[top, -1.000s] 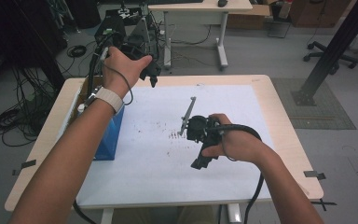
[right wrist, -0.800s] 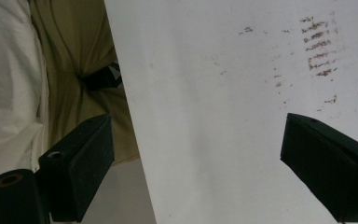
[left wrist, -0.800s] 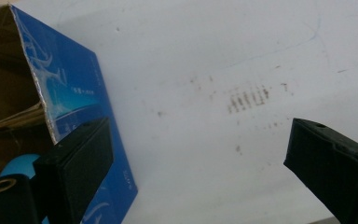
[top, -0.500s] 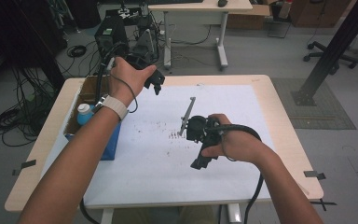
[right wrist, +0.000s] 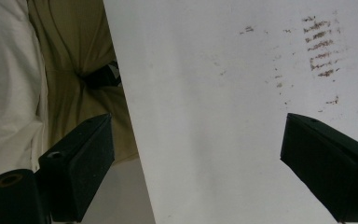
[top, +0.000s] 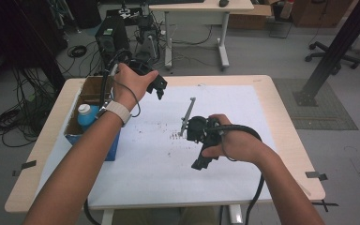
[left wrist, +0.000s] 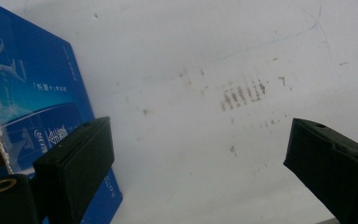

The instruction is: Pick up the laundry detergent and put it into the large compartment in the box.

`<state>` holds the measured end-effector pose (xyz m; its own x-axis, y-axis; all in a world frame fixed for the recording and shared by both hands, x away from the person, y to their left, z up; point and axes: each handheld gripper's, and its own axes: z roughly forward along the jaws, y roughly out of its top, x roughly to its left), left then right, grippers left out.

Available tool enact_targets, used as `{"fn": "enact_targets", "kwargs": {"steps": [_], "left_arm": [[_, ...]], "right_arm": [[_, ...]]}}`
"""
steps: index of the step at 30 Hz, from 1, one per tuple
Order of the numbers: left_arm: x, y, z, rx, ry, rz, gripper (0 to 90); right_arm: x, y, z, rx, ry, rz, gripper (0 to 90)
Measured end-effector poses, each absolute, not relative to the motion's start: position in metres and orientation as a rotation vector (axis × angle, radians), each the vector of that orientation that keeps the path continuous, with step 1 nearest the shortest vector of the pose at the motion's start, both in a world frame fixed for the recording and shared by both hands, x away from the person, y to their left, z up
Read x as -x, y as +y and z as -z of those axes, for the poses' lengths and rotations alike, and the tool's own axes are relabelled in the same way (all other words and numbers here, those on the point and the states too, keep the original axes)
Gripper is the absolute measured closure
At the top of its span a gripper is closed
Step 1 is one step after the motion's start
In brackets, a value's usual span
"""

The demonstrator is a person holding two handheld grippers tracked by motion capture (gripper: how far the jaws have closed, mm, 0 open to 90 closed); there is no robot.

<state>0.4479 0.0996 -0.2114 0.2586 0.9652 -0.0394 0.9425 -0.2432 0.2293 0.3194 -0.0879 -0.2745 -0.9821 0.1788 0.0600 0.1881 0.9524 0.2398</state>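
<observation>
My left gripper point(top: 158, 89) hangs over the rear left of the white sheet point(top: 243, 108), jaws wide open and empty. In the left gripper view its gripper point(left wrist: 196, 144) looks down on brown smear marks point(left wrist: 242, 93) and the blue box point(left wrist: 32, 107) beside them. My right gripper point(top: 200, 161) rests low over the middle of the sheet, pointing back toward the person. Its jaws stand open and empty in the right gripper view point(right wrist: 196, 140), above the sheet's near edge. A thin grey metal strip point(top: 187, 112) lies just beyond the right hand.
The blue box point(top: 96, 138) stands open at the table's left edge with a white-capped blue bottle point(top: 85, 113) inside. Brown marks point(top: 176, 136) stain the sheet's middle. The person's clothing point(right wrist: 51, 70) lies past the table's near edge. Cables and desks crowd the floor behind.
The left hand and its gripper have moved right, from above the box toward the sheet's rear. The right hand has stayed put.
</observation>
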Motion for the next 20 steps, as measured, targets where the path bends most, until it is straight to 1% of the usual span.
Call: {"fn": "enact_targets", "kwargs": {"steps": [20], "left_arm": [[-0.446,0.1064,0.2089,-2.3,1.788,-0.155,8.0]], "right_arm": [[-0.3184,-0.0867,0.2727,0.288,-3.072,0.39,9.9]]}}
